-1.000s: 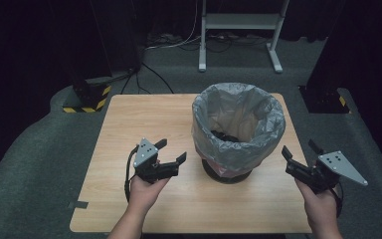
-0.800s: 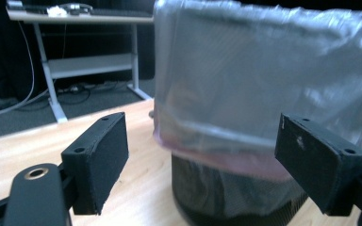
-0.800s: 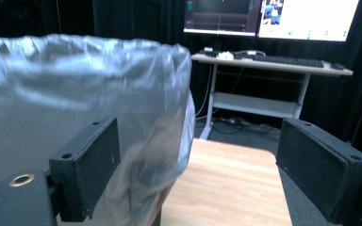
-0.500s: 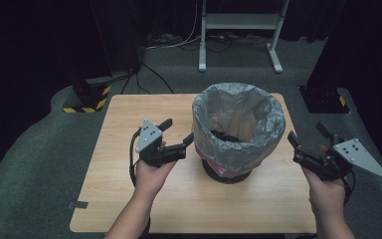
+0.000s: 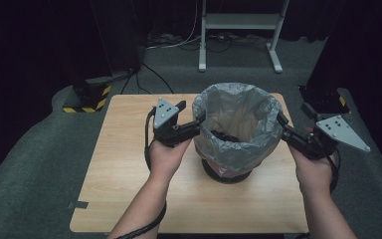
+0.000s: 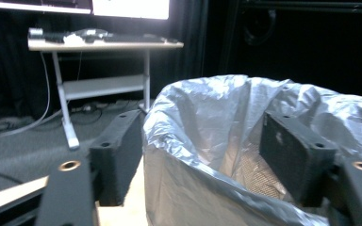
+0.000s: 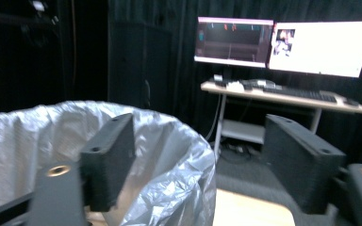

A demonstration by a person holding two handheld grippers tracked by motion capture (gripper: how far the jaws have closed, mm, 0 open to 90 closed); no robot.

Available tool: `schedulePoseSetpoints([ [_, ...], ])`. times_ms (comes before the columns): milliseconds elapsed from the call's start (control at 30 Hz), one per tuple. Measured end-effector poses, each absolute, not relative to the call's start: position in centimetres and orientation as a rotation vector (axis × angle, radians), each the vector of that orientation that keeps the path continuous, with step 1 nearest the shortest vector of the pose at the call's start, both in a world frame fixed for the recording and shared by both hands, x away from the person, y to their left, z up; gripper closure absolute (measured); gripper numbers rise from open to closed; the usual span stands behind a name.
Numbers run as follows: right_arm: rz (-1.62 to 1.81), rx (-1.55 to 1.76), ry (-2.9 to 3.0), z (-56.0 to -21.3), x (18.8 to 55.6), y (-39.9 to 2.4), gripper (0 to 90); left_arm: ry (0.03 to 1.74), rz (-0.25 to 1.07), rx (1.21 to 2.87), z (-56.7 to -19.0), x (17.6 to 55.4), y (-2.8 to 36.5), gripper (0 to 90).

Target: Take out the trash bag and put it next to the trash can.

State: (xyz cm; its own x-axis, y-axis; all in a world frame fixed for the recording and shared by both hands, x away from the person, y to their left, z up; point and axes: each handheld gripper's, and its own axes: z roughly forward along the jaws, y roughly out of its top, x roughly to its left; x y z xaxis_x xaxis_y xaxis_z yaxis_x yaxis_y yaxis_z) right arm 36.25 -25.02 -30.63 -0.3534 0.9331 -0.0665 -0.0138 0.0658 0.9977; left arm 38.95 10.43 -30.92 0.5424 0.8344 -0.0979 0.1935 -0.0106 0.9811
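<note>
High view, from above the bench [image 5: 129, 199]: within a second, both hands had risen from beside the bin to its rim. The left tool [image 5: 197, 124] and right tool [image 5: 280, 124] straddled opposite edges of the silver bin liner [image 5: 238, 117], which stood at the bench's middle, jaws just narrowing but not yet pinching the plastic. Judging by this, the grab on the liner's rim was about to begin.

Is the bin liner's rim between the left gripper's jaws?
Yes: the liner rim runs between the left gripper's jaws, one outside, one inside.
</note>
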Motion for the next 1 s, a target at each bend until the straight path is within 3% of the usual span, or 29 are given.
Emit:
schedulePoseSetpoints([
  [200,1.346,1.086,1.597,-31.5,37.5,-25.0,53.4,0.971,0.600,1.556,-31.4,39.8,10.1,48.1],
  [667,1.312,1.156,1.609,-31.4,37.4,-23.9,84.6,0.992,0.716,1.527,-31.6,38.9,9.4,89.0],
  [733,1.297,1.149,1.599,-31.4,37.3,-23.8,89.2,0.987,0.726,1.529,-31.6,38.9,9.3,90.0],
  [1000,1.309,1.125,1.578,-31.1,36.9,-23.6,90.0,0.968,0.719,1.504,-31.3,38.7,9.4,90.0],
])
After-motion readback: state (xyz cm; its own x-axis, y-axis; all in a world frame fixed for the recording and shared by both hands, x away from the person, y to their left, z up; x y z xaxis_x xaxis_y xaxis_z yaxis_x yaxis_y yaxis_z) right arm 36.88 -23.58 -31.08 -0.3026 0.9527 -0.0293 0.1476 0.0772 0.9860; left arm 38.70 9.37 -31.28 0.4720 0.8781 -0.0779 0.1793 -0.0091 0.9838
